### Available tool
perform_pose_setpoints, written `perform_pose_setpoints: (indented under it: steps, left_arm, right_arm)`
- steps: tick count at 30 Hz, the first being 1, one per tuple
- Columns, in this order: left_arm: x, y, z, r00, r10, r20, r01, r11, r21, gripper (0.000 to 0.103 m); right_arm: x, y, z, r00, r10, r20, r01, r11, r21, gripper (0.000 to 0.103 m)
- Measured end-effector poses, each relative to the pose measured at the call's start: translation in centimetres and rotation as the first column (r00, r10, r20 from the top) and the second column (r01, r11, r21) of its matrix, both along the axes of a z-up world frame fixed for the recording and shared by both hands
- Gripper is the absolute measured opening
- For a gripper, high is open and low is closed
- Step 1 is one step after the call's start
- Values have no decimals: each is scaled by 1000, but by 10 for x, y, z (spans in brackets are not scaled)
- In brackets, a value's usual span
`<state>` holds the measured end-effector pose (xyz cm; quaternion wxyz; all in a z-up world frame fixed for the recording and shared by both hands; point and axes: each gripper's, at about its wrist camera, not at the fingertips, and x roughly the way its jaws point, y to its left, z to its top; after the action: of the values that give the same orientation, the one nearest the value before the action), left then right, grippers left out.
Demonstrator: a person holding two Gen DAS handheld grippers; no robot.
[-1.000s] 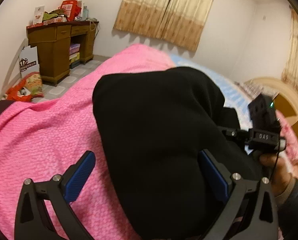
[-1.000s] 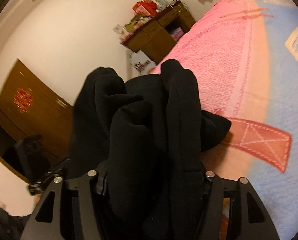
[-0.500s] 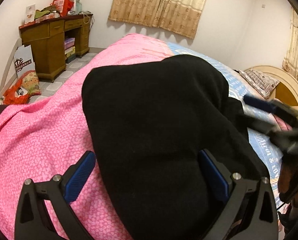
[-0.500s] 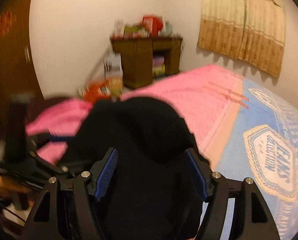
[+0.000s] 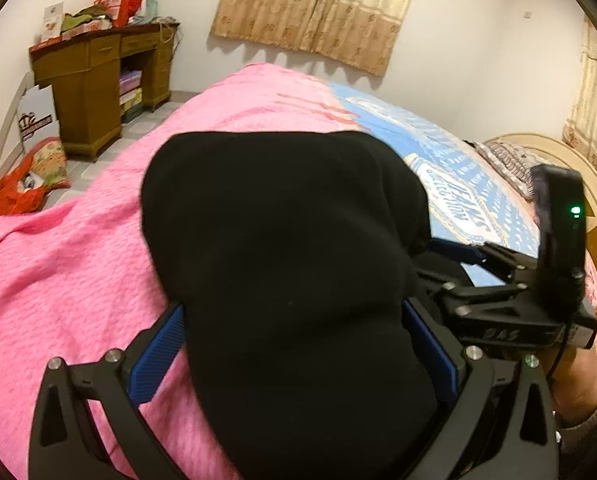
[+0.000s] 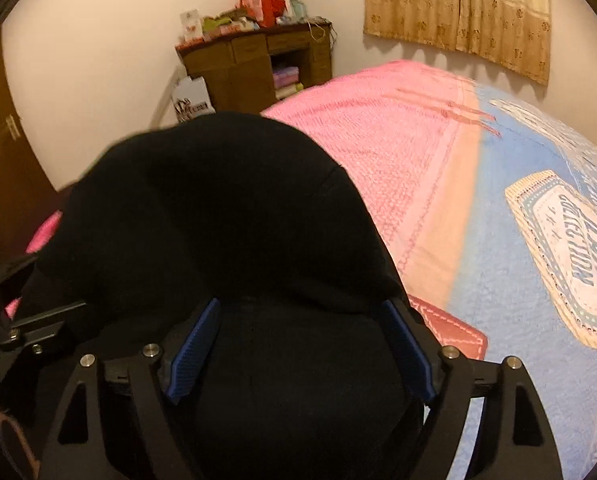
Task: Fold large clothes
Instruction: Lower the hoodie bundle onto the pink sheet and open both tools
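Over the near edge of the bed, a bulky black fabric garment (image 5: 290, 272) is bunched into a rounded heap on the pink textured bedspread (image 5: 70, 264). Both tools are at it. On the left gripper (image 5: 298, 354) the two blue ribbed pads (image 5: 156, 354) stand wide apart, the black cloth swelling up between them and spilling over the right-hand one, while the left-hand pad sits just off the cloth over the pink cover. Whether they press on the fabric I cannot tell. From that side the right gripper (image 5: 470, 254) shows close by on the right, its black frame lying against the garment's edge, a green light glowing on the block above it and a bare hand (image 5: 574, 384) below.

Seen along the right gripper (image 6: 300, 354), its blue pads (image 6: 192, 354) are likewise spread wide with the black heap filling the gap and bulging over both; a grip cannot be made out. Beyond the garment the cover turns to a light blue printed panel (image 6: 518, 248). Against the far wall stand a brown wooden desk (image 6: 254, 60) piled with clutter and beige patterned curtains (image 6: 458, 8).
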<state>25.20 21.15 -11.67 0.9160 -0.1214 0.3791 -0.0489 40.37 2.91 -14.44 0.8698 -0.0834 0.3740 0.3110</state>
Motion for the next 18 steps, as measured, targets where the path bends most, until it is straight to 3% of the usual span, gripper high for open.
perform_pose_setpoints:
  steps: [4, 6, 11, 14, 18]
  left_arm:
    - [-44, -6, 35, 996, 1, 92, -5, 999, 43, 103]
    - [-66, -7, 46, 990, -3, 144, -7, 997, 71, 103]
    - [-93, -4, 52, 986, 15, 164, -26, 998, 65, 103]
    - [-106, -7, 59, 981, 8, 194, -30, 993, 110, 103]
    - [-113, -4, 67, 970, 21, 242, -47, 994, 100, 103]
  right_arm:
    - [-40, -34, 43, 997, -72, 19, 68, 986, 154, 89]
    - [-67, -41, 60, 995, -86, 59, 74, 981, 179, 91]
    - [-136, -39, 82, 961, -121, 248, 91, 987, 129, 91]
    - [-164, -40, 86, 943, -138, 302, 106, 987, 117, 91]
    - [-188, -35, 98, 926, -142, 351, 107, 987, 118, 92]
